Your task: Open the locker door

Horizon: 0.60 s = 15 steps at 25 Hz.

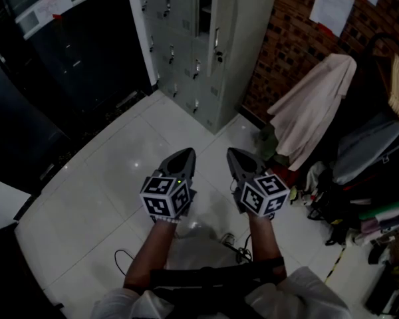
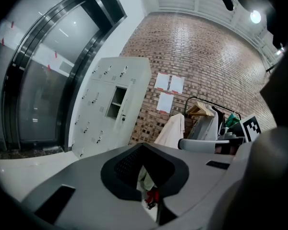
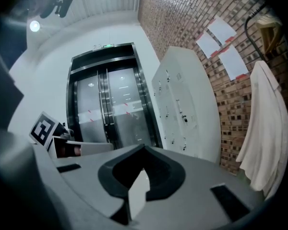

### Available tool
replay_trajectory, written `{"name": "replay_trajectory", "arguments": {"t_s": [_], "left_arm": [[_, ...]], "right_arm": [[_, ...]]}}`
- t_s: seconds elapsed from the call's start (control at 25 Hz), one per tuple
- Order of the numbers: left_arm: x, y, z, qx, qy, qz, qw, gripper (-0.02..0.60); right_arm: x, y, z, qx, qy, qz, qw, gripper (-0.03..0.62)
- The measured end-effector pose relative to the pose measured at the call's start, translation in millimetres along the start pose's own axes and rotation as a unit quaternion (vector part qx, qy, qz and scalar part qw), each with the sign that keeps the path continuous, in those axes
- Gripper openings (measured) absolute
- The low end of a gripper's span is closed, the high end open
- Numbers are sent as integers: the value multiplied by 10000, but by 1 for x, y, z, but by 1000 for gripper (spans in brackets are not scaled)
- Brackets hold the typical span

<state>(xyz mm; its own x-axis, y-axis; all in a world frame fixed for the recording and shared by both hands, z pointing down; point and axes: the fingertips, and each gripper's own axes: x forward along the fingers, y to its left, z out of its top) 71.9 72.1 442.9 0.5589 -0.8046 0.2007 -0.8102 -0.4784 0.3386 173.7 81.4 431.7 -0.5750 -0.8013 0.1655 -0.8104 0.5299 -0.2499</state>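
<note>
Locker [image 1: 176, 52] by brick wall [image 1: 286, 45], one upper door [image 1: 223, 25] already swung open. Left gripper [image 1: 185, 155] and right gripper [image 1: 236, 155], jaws closed, empty, well apart from it. Task apparently complete; nothing evidently left.

You held your left forearm [image 1: 148, 256] and right forearm [image 1: 265, 239] out ahead, side by side. Your left gripper [image 1: 185, 153] had its jaws pressed together, nothing between them. Your right gripper [image 1: 232, 153] matched it, closed and empty, both pointing forward.
</note>
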Motion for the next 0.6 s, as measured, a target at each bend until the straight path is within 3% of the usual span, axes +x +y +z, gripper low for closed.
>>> {"name": "replay_trajectory", "arguments": {"t_s": [0.6], "left_arm": [[-15,13,-3,-182,-3,1,9998,-2]], "right_arm": [[6,19,-5,-48,103,21,9999,0]]}}
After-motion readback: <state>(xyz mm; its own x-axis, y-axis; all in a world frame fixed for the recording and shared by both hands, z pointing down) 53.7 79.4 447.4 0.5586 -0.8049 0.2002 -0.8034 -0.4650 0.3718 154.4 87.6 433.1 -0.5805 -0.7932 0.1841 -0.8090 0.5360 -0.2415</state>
